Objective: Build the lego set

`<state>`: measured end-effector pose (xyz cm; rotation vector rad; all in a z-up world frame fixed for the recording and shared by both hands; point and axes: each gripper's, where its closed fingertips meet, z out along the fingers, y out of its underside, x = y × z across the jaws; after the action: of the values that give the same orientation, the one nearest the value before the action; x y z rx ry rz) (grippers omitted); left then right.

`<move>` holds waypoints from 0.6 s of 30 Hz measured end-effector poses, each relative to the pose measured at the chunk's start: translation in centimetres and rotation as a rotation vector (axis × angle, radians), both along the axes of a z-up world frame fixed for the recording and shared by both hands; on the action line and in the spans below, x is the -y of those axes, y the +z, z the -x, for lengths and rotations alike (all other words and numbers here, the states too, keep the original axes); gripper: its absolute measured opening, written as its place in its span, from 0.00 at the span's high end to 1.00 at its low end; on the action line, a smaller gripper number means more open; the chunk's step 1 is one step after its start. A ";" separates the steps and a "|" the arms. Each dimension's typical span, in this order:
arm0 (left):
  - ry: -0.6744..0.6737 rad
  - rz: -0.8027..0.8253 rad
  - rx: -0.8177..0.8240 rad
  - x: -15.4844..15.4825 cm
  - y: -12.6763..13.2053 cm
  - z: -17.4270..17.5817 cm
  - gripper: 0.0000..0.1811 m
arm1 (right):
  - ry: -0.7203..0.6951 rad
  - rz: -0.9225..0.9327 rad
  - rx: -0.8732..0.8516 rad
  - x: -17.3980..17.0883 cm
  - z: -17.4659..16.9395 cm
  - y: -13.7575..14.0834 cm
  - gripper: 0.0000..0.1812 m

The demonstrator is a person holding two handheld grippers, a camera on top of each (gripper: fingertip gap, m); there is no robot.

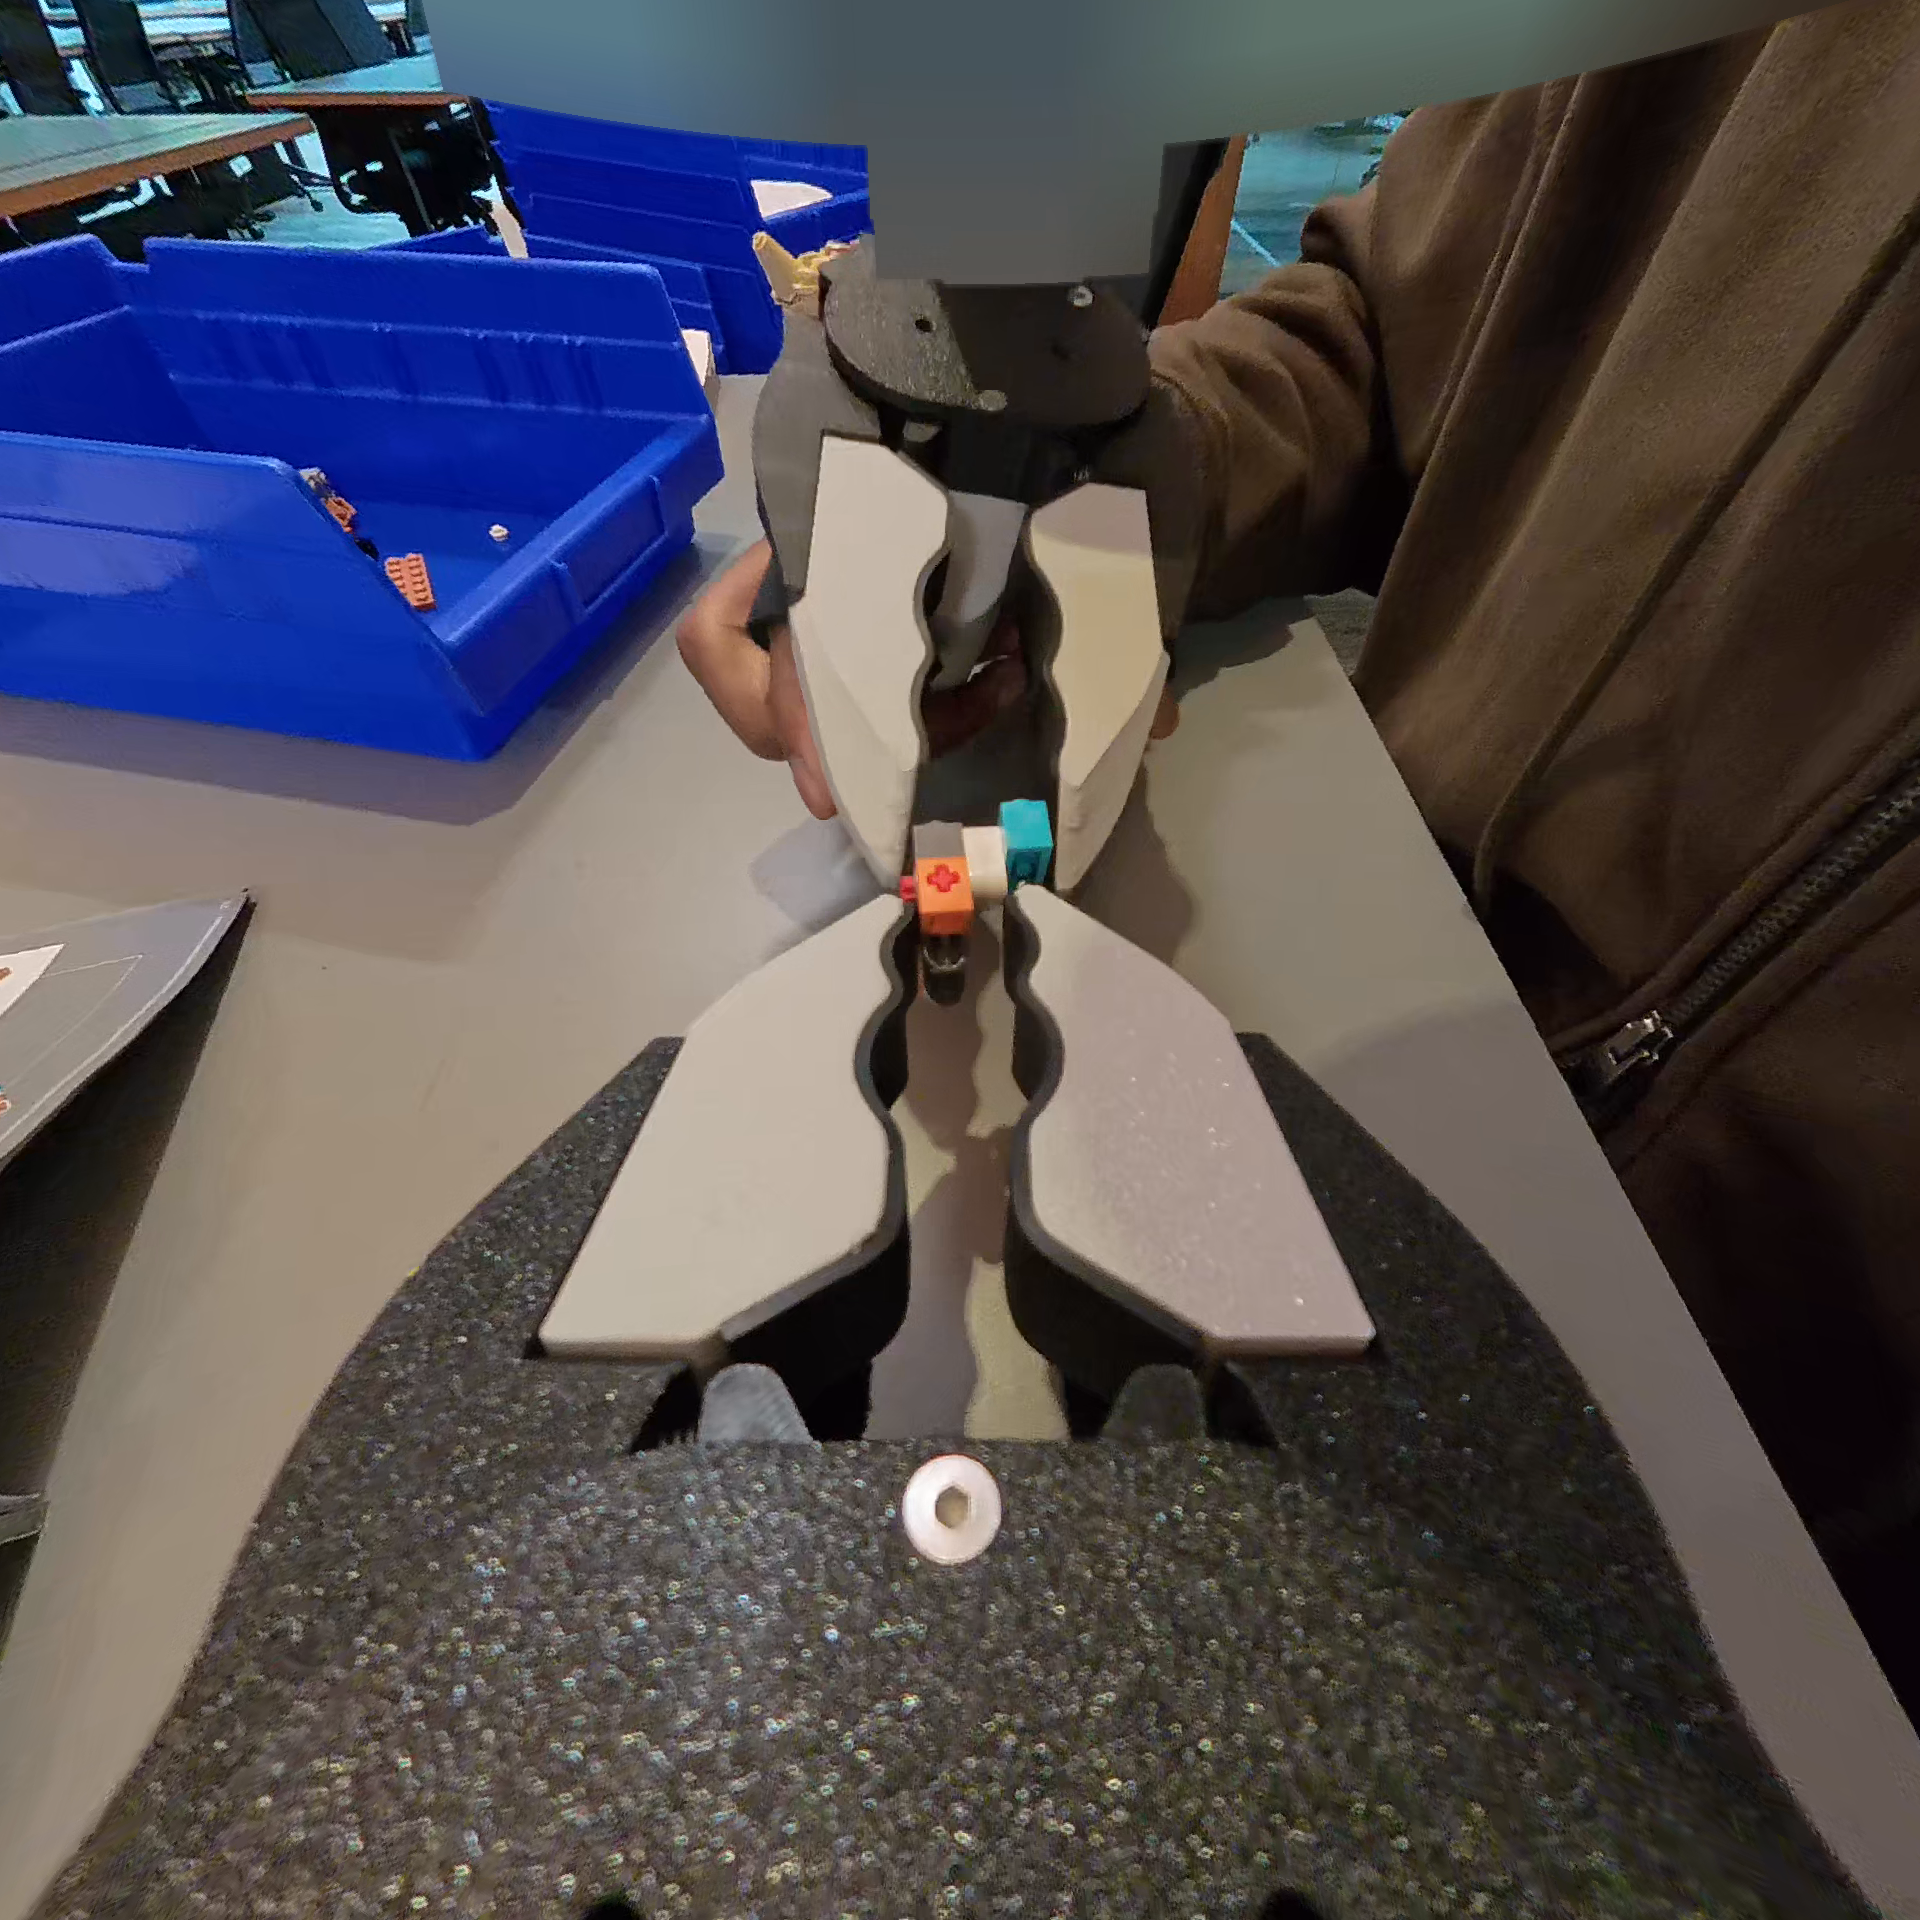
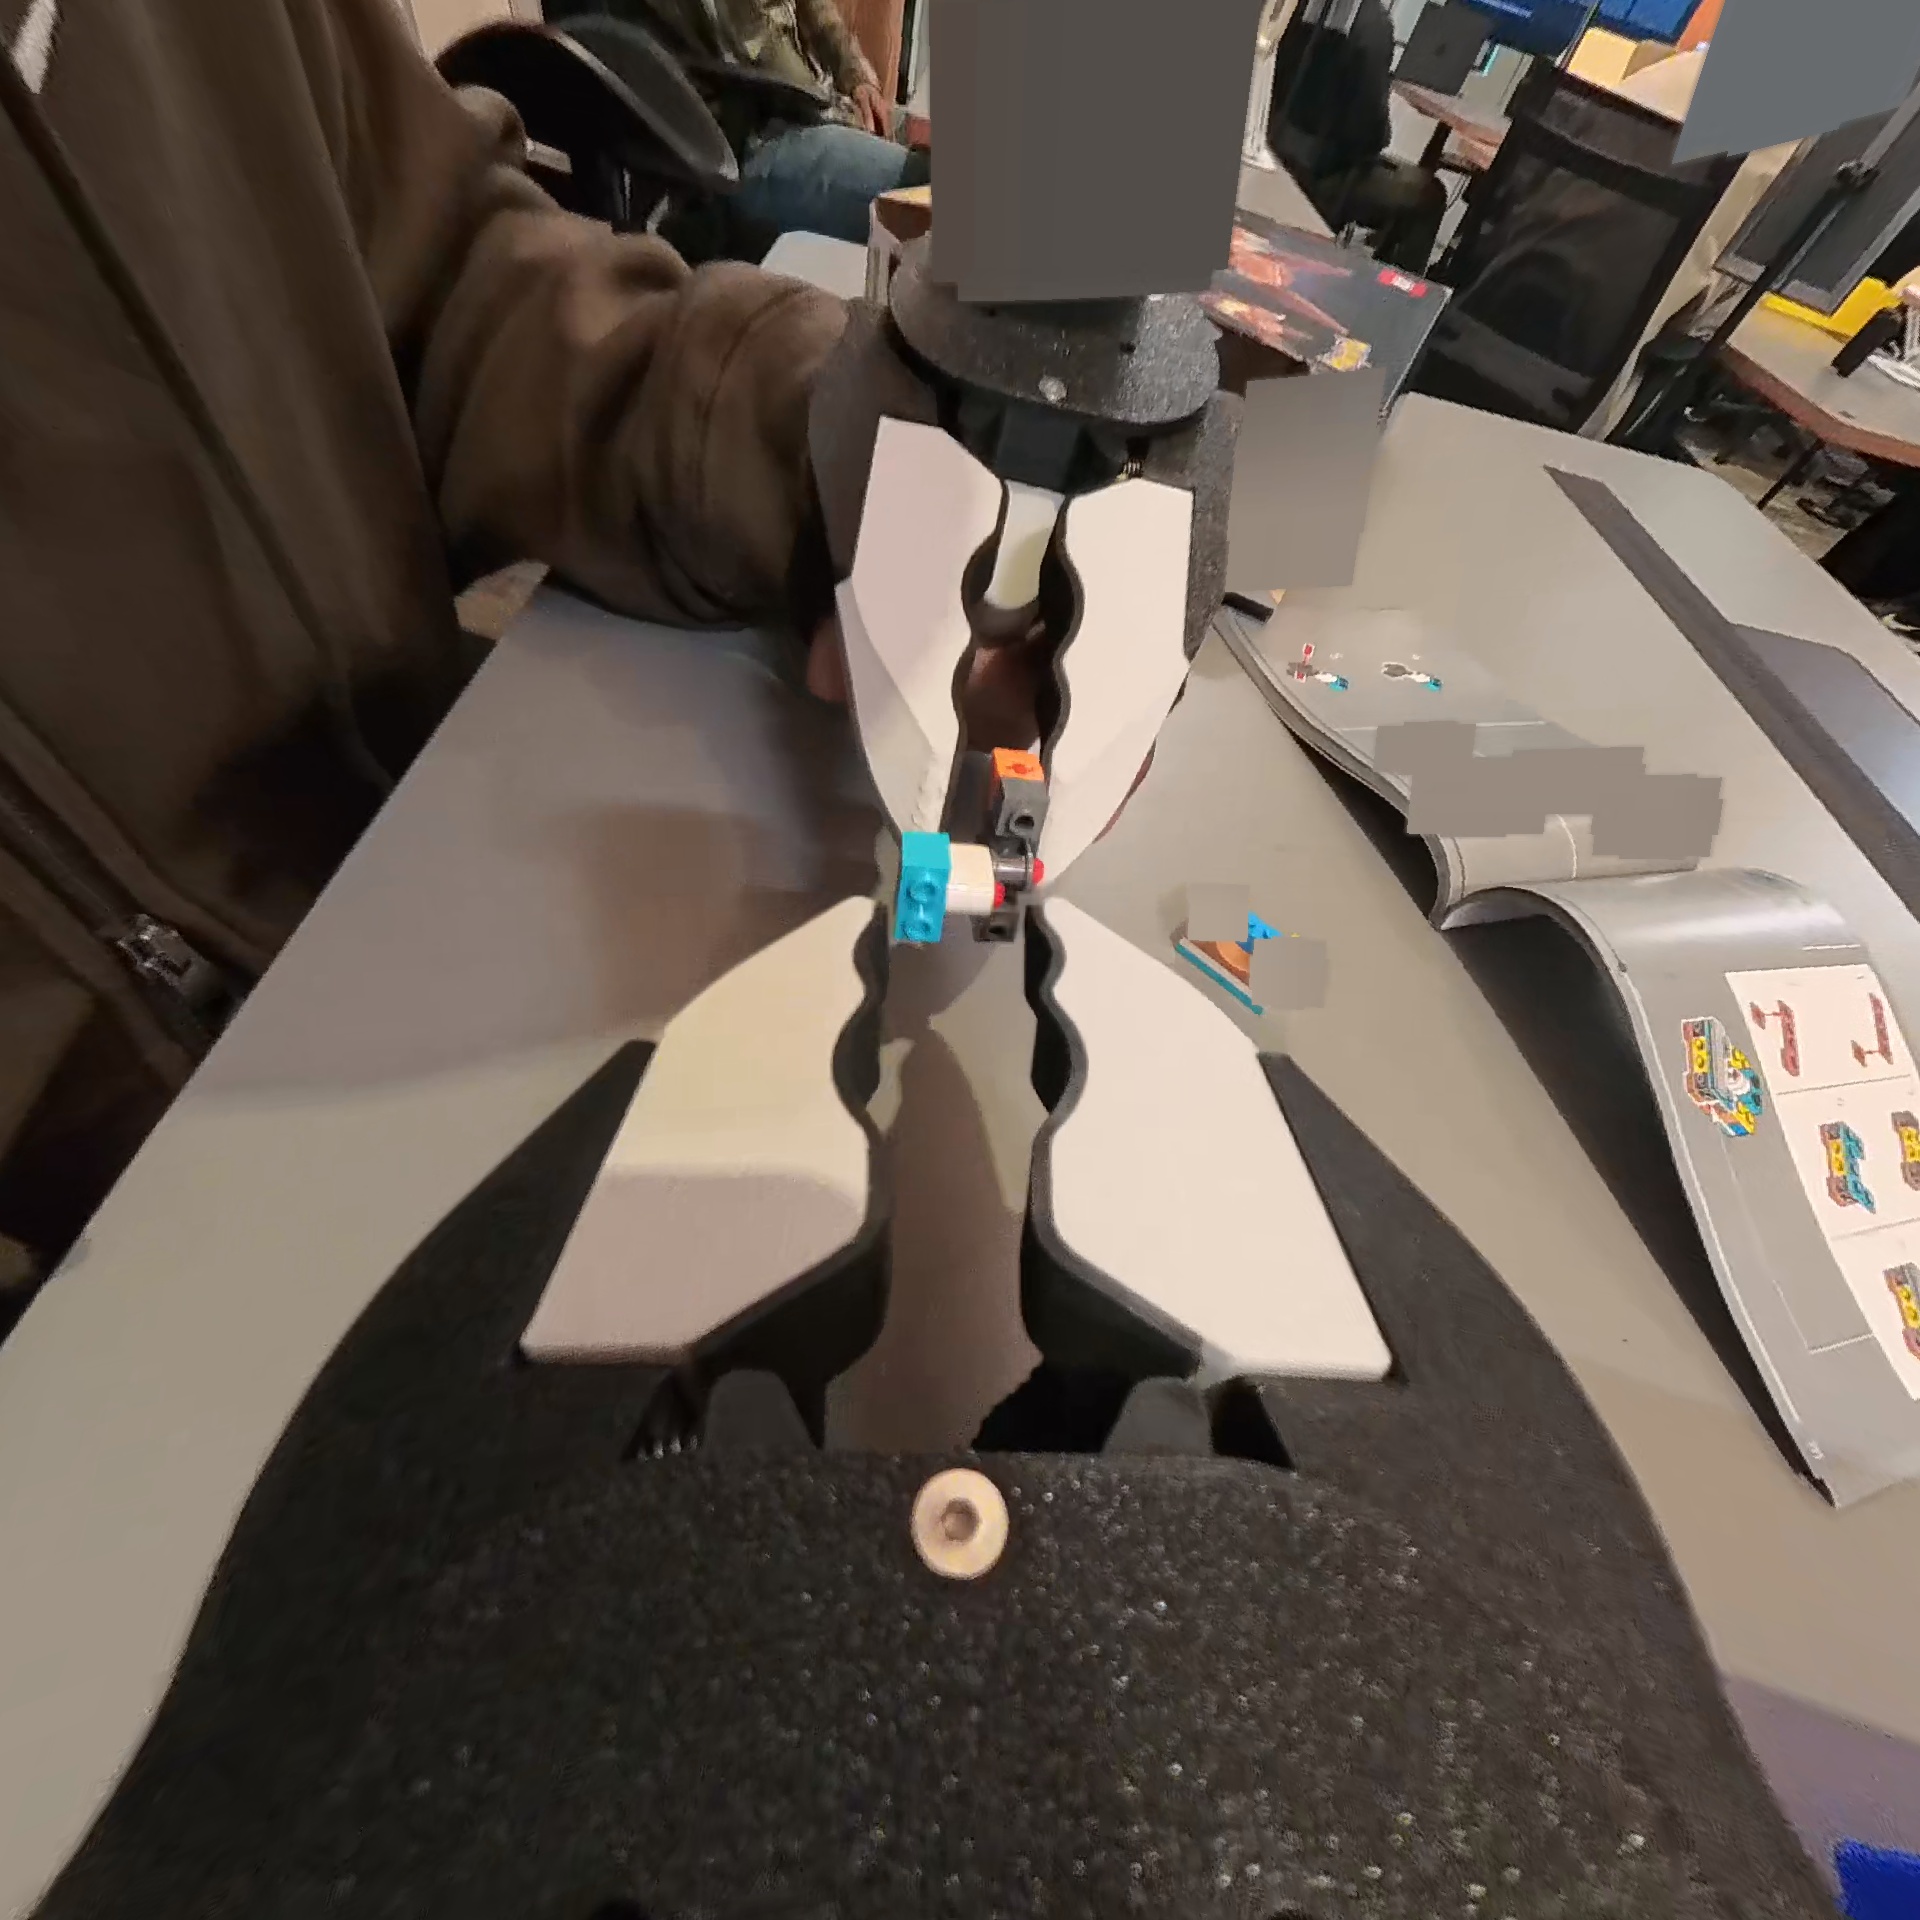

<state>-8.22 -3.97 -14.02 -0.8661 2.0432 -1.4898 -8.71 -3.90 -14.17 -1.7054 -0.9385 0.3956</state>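
Observation:
A small lego assembly is held in the air between my two grippers, which meet tip to tip over the grey table (image 1: 416, 1091). In the left wrist view it shows an orange brick with a red cross (image 1: 943, 891), a white brick (image 1: 984, 862) and a teal brick (image 1: 1027, 840). My left gripper (image 1: 954, 920) is shut on the orange and dark grey end. My right gripper (image 2: 951, 920) is shut on the end with the teal brick (image 2: 920, 888) and white brick (image 2: 971, 875). Each gripper also shows in the other's view, the right gripper (image 1: 977, 857) and the left gripper (image 2: 997, 821).
Blue bins (image 1: 343, 499) stand at the back left; one holds loose orange pieces (image 1: 410, 582). An open instruction booklet (image 2: 1662, 935) lies to the right, with a small part-built model (image 2: 1216, 961) beside it. The person's brown jacket (image 1: 1662, 623) is close by the table edge. Less than 4 cm separates the two grippers' tips.

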 end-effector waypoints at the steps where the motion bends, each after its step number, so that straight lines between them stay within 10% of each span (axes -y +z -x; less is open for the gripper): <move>1: 0.002 -0.002 0.000 0.0 0.0 0.0 0.92 | 0.001 -0.004 -0.008 0.0 0.0 0.1 0.85; 18: -0.013 -0.053 -0.024 0.1 -0.9 0.1 0.92 | 0.006 0.033 -0.022 0.1 0.2 -0.2 0.87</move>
<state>-8.34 -4.07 -14.91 -0.8554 2.0993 -1.4322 -8.87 -4.04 -14.36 -1.7248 -0.9261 0.4354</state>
